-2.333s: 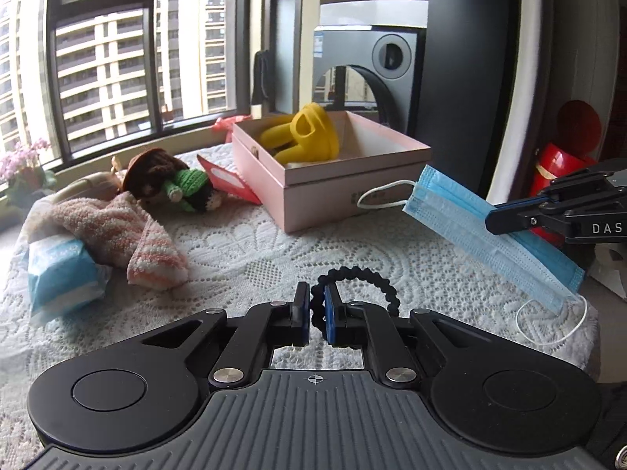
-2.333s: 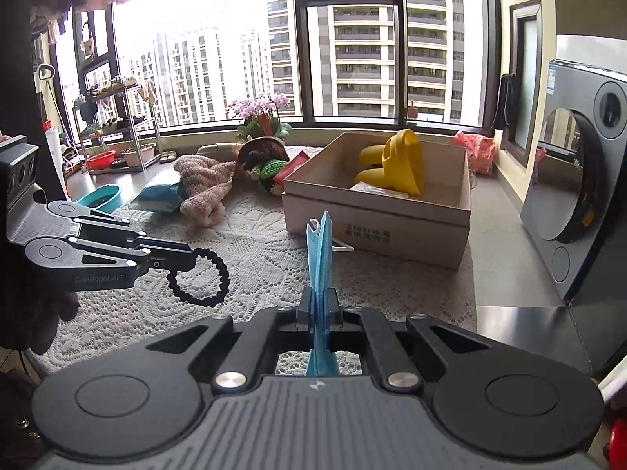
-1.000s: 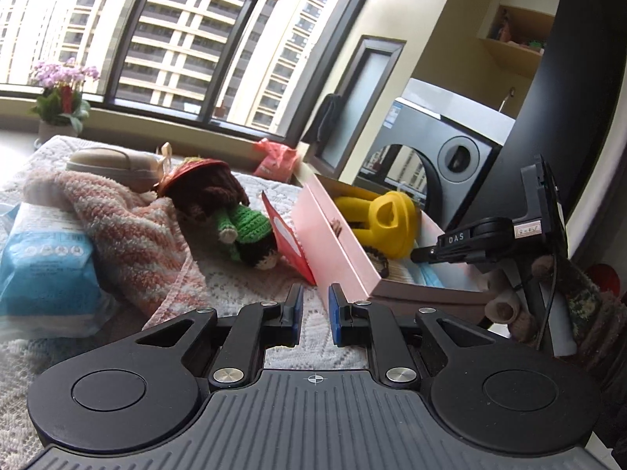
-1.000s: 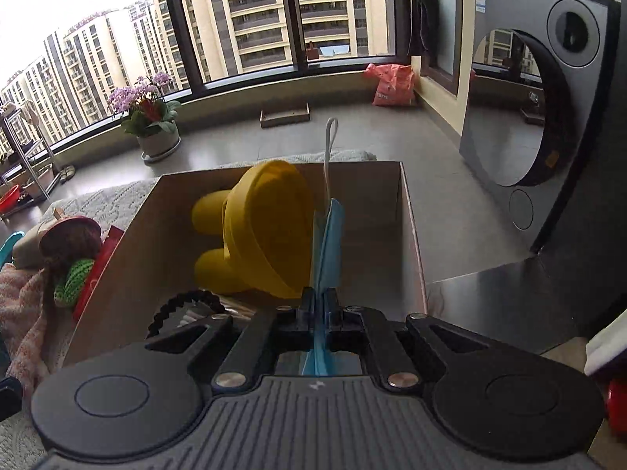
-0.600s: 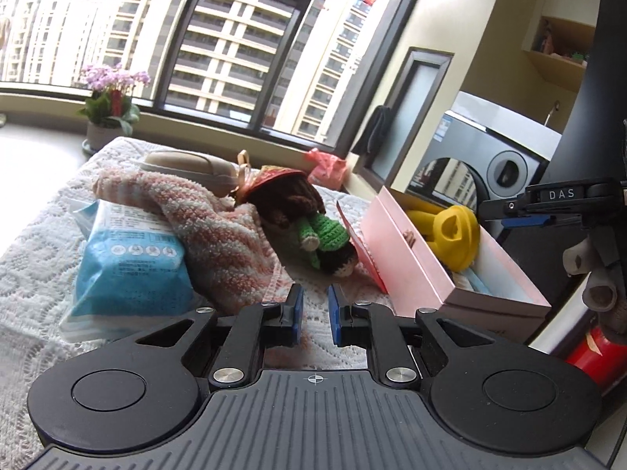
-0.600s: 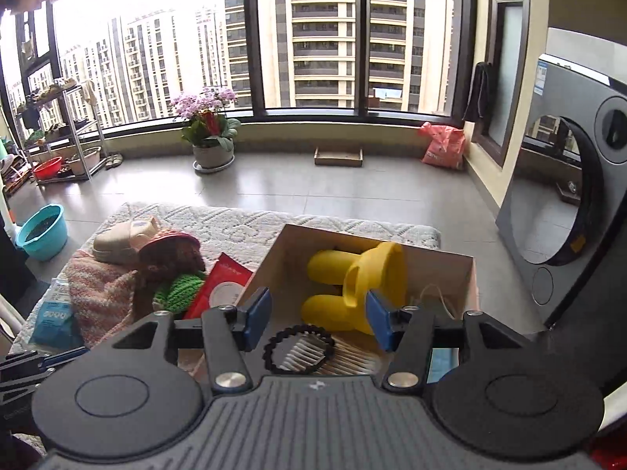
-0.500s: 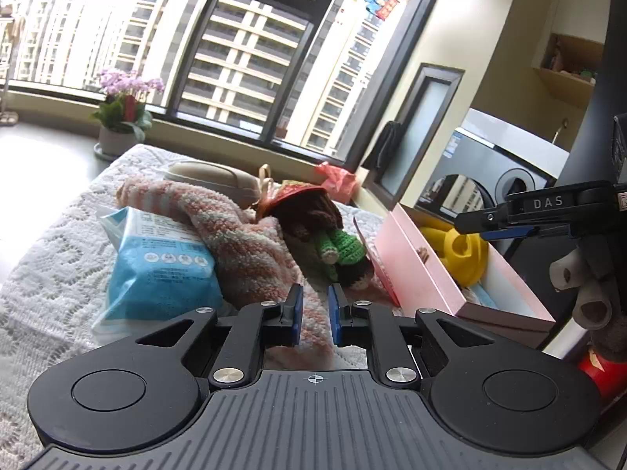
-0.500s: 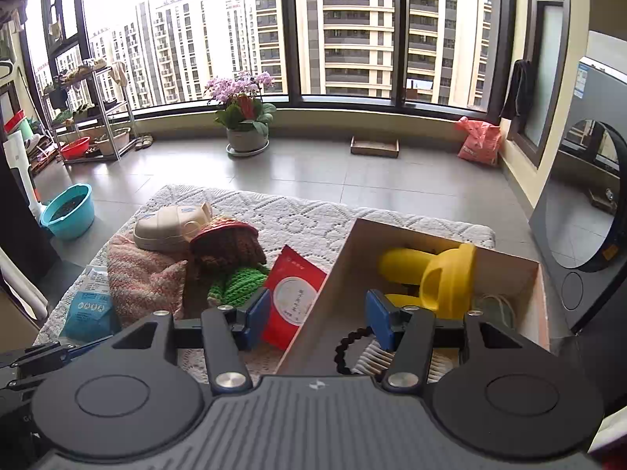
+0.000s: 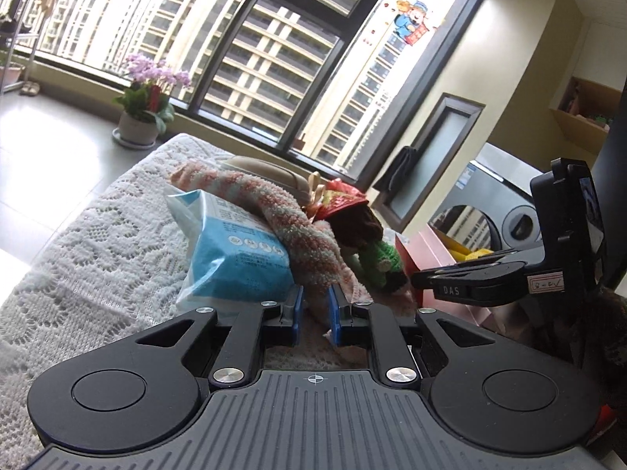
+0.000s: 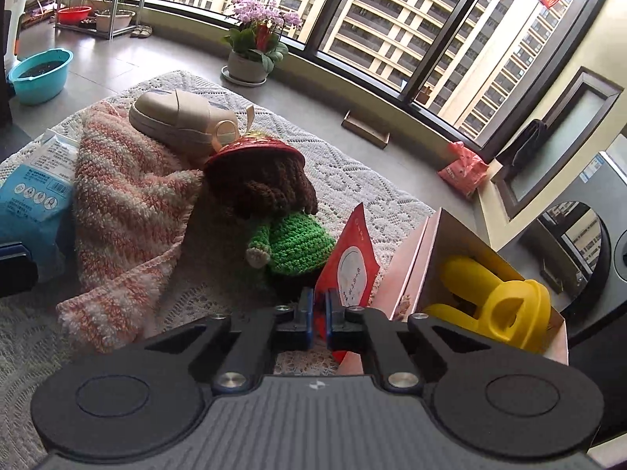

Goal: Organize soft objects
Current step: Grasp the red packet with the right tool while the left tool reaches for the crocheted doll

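Note:
A pink-and-white striped towel (image 9: 286, 231) lies on the lace-covered table over a blue tissue pack (image 9: 235, 258). My left gripper (image 9: 313, 305) has its jaws narrowly apart around the towel's near end. A crocheted doll with brown hair and green jumper (image 10: 286, 219) lies beside the towel. My right gripper (image 10: 319, 313) has its jaws nearly closed around the lower edge of a red packet (image 10: 350, 258), which leans on the pink box (image 10: 415, 266). The box holds a yellow toy (image 10: 497, 305).
A beige pouch (image 10: 176, 117) lies behind the towel. The right gripper's body (image 9: 509, 274) shows at the right of the left wrist view. A washing machine (image 9: 505, 215) stands beyond the box. A flower pot (image 10: 250, 55) and a teal basin (image 10: 39, 74) stand on the floor.
My left gripper has moved in to the towel's end. My right gripper has dropped low beside the box, its jaws have narrowed from wide open, and it has reached the red packet.

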Demonstrator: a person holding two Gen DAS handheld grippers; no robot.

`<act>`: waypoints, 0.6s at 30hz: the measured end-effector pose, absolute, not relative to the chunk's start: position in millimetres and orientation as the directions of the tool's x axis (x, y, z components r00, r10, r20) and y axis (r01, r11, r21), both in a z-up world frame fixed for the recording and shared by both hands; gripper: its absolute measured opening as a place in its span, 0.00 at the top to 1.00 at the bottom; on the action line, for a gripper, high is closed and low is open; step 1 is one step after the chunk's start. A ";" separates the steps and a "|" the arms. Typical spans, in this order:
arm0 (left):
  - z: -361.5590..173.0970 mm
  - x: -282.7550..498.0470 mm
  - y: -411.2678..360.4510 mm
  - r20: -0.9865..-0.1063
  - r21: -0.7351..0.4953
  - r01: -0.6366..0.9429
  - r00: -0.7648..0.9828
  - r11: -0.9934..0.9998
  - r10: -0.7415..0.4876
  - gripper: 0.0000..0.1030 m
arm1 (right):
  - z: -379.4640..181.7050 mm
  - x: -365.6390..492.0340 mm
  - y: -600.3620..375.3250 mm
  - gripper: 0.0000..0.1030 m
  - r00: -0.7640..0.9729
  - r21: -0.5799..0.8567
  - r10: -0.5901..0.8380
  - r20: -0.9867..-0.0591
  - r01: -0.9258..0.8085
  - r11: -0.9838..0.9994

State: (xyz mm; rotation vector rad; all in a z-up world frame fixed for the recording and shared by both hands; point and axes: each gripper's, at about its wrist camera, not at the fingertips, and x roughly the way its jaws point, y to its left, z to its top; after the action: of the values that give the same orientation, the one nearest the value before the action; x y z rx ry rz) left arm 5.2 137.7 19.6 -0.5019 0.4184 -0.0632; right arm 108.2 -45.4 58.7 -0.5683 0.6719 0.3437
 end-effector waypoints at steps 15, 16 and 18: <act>41.6 31.7 111.9 -0.400 -0.491 0.037 0.878 0.870 -0.263 0.85 | 85.2 -24.5 -192.5 0.99 0.627 0.101 0.441 -0.642 -0.501 0.859; 45.4 39.7 109.3 -0.405 -0.501 0.046 0.870 0.864 -0.281 0.85 | 81.9 -27.7 -197.9 0.99 0.627 0.114 0.446 -0.638 -0.496 0.861; 51.6 58.0 104.6 -0.425 -0.506 0.036 0.859 0.862 -0.286 0.85 | 71.8 -29.7 -208.4 0.99 0.625 0.158 0.462 -0.629 -0.479 0.864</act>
State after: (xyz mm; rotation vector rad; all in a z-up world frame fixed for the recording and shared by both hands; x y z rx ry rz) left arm 58.0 104.6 51.6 -0.5082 0.5142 -0.1768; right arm -29.7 -208.4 71.8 -0.0250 0.7141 0.5397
